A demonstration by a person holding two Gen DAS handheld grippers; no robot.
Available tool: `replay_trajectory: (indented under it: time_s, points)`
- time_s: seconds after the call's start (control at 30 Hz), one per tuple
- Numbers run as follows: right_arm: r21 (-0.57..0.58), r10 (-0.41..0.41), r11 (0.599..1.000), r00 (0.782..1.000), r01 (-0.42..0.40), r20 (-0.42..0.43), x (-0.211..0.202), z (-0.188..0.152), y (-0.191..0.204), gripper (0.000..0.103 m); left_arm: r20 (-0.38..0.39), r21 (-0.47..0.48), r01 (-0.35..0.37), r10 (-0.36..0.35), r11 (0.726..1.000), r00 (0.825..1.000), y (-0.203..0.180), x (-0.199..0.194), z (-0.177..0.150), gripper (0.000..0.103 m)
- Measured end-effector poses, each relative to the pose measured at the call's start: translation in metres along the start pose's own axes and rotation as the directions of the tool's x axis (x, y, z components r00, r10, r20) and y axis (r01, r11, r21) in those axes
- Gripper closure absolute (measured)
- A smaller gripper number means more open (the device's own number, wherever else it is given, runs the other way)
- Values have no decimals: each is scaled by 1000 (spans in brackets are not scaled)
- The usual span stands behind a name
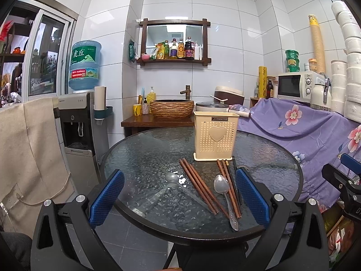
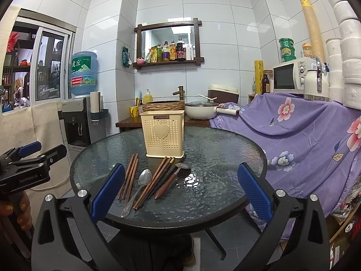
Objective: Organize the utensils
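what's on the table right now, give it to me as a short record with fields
surface: round glass table
holder: cream perforated utensil holder, upright, nothing seen sticking out
chopsticks: brown pair on the left, another bundle nearer the holder, all lying flat
spoons: metal spoon between the chopstick groups; wooden-handled spoon to the right; another metal spoon on the far left
left hand-held gripper: open, holding nothing
right hand-held gripper: open, holding nothing
progress: no utensil seen in the holder
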State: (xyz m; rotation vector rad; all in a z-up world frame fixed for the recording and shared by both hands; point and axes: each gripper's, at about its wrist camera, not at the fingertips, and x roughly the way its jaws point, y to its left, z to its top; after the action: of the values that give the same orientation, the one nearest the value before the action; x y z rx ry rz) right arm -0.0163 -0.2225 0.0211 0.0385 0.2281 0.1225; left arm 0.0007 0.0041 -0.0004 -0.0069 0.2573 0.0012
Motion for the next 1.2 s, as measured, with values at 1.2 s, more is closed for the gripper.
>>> replay_trajectory:
  time_s: [1.2]
  points:
    - [-2,6,1000,1000,-6,-6,0,2,4,5,0,4,3,-3,1000,1000,-3,-1,-2,6]
